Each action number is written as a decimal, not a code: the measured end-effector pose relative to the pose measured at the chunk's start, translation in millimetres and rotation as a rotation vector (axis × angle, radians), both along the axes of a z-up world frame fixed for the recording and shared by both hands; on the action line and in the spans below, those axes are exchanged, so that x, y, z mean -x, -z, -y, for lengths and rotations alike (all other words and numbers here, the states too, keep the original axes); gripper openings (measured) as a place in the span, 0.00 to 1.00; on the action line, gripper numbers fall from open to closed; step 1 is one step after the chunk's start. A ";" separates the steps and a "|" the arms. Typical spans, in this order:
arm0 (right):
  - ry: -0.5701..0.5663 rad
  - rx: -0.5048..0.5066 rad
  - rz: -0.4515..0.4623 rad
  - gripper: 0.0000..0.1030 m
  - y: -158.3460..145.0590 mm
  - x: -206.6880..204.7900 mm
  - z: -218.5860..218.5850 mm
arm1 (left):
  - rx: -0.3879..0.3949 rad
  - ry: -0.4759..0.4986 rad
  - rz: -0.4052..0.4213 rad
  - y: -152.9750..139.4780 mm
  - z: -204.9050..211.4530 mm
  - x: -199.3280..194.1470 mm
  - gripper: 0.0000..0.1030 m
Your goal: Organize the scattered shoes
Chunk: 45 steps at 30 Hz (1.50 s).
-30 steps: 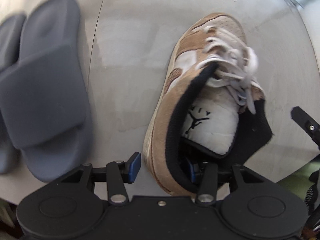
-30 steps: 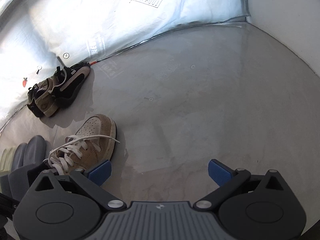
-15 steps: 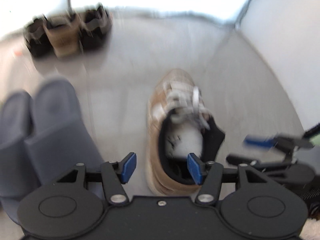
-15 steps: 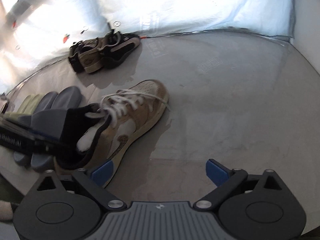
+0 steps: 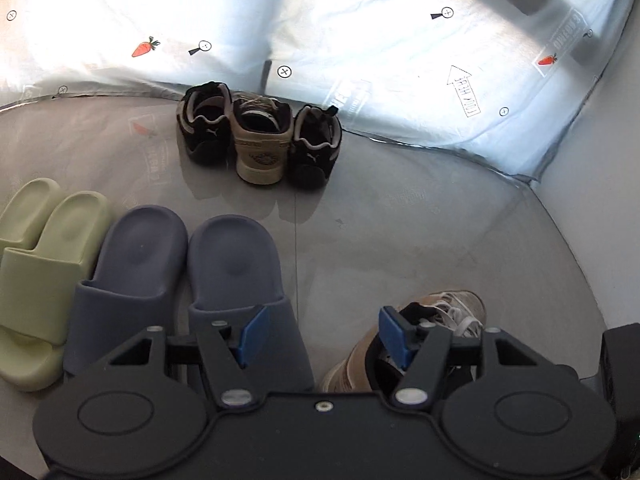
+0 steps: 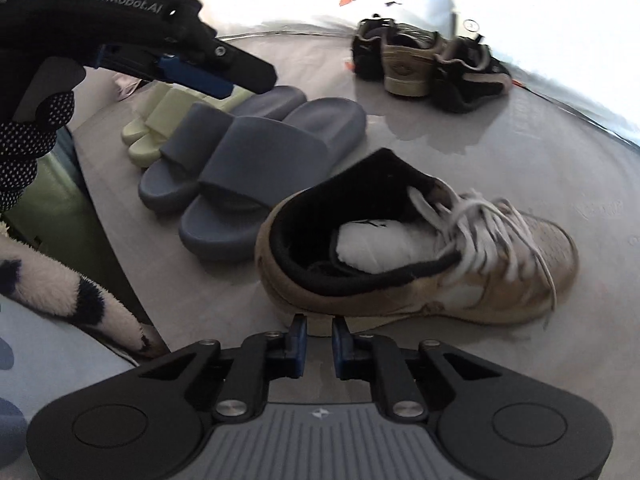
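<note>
Far left, near floor edge: green slides (image 5: 44,264), then grey slides (image 5: 180,280), paired, toes near.
Left gripper (image 5: 320,332) now lifted off tan sneaker (image 6: 420,264), jaws opening, nothing between; a second ago one finger sat inside its collar. Sneaker released, upright on floor (image 5: 400,232), just right of grey slides.
Right gripper (image 6: 319,344) clenched empty, a second ago wide, near sneaker's heel.
Judgement: placement done; its mate (image 5: 260,140) sits far, between black sneakers (image 5: 316,148) at foil wall (image 5: 360,40).
Right: bare floor, white wall bounds it.
</note>
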State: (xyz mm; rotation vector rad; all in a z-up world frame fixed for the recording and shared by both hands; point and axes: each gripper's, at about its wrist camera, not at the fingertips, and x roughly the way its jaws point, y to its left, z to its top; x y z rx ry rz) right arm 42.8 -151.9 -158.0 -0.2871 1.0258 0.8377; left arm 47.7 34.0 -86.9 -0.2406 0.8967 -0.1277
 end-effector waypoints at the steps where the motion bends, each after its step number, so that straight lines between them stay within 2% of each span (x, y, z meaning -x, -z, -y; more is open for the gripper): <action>1: -0.027 0.001 0.000 0.14 -0.2 -3.6 -6.4 | -0.008 -0.006 0.008 -1.6 -1.9 0.2 0.60; 4: -0.105 -0.004 -0.017 0.18 -10.8 -9.3 -11.4 | -0.021 -0.022 0.032 -3.7 -6.2 -2.8 0.64; 6: -0.150 -0.044 -0.012 0.28 -25.2 -10.5 -3.3 | -0.016 -0.029 0.038 -4.7 -9.1 -2.8 0.65; 8: -0.182 -0.084 -0.006 0.54 -38.4 -12.2 10.3 | -0.013 -0.039 0.038 -5.1 -11.4 -3.8 0.65; 10: -0.238 -0.121 -0.024 0.68 -47.2 -17.8 23.4 | -0.006 -0.054 0.032 -4.6 -13.2 -7.7 0.65; 11: -0.256 -0.124 -0.012 0.83 -49.6 -22.5 27.9 | -0.004 -0.060 0.029 -4.4 -13.9 -9.9 0.65; 12: -0.252 -0.091 0.020 0.90 -50.2 -25.7 26.9 | -0.003 -0.064 0.030 -4.7 -14.5 -11.1 0.65; 13: -0.246 -0.055 0.054 0.92 -50.7 -28.7 25.3 | -0.003 -0.068 0.034 -5.2 -15.0 -12.5 0.65; 17: -0.345 0.087 0.196 0.94 -48.2 -46.9 14.1 | 0.032 -0.070 0.035 -3.8 -16.9 -19.7 0.65; 19: -0.428 0.132 0.187 0.95 -32.0 -58.6 9.5 | 0.041 -0.053 0.042 -3.4 -16.1 -23.3 0.65; 21: -0.473 0.134 0.145 0.95 -17.4 -68.8 7.5 | 0.046 -0.028 0.071 -6.1 -14.1 -24.3 0.65; 25: -0.528 0.117 0.132 0.98 -4.6 -75.7 -0.5 | 0.061 0.005 0.122 -11.0 -9.4 -28.1 0.65; 30: -0.554 0.098 0.100 1.00 10.9 -87.7 -8.1 | 0.081 0.002 0.127 -8.4 -7.8 -40.2 0.65; 34: -0.463 0.045 0.064 0.98 13.7 -90.9 -5.8 | 0.101 0.005 0.140 -5.6 -7.4 -49.9 0.65; 40: -0.129 0.046 0.087 0.97 18.0 -100.3 11.3 | 0.096 0.027 0.115 -0.5 -2.5 -60.4 0.65; 41: 0.005 0.065 0.094 0.97 18.6 -105.3 17.6 | 0.099 0.030 0.109 0.5 -2.1 -62.2 0.65; 43: 0.174 0.077 0.090 0.97 19.1 -113.5 23.9 | 0.102 0.038 0.098 2.3 -0.9 -66.1 0.65; 45: 0.396 0.091 0.072 0.97 18.1 -127.9 33.1 | 0.102 0.050 0.093 3.9 0.3 -70.0 0.65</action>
